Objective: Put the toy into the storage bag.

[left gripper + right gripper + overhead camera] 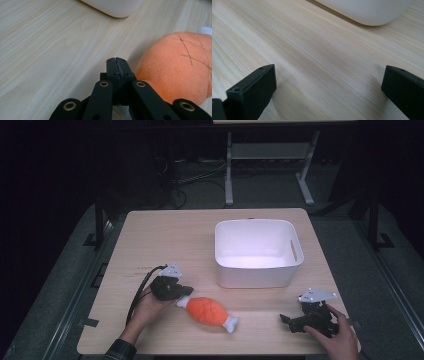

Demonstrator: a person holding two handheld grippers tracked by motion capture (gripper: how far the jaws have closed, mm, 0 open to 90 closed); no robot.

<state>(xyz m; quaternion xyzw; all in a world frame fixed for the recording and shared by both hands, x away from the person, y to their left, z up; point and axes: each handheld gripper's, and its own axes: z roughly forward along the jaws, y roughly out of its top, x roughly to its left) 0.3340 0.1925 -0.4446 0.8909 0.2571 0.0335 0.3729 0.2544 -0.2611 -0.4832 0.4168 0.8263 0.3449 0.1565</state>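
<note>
Lying on the wooden table [150,235] in front of the white bin [258,252], between the 2 grippers: an orange plush drumstick [207,311] with white bone ends. Left gripper [117,65] clenched tight on nothing, tips just beside the toy's orange flank at its near end. Right gripper [328,87] spread wide over bare wood, well apart from the toy. Probably best to open the left jaws first, then slide them around the narrow white neck rather than the fat middle. Squeeze firmly, lift level, clear the bin's rim.
</note>
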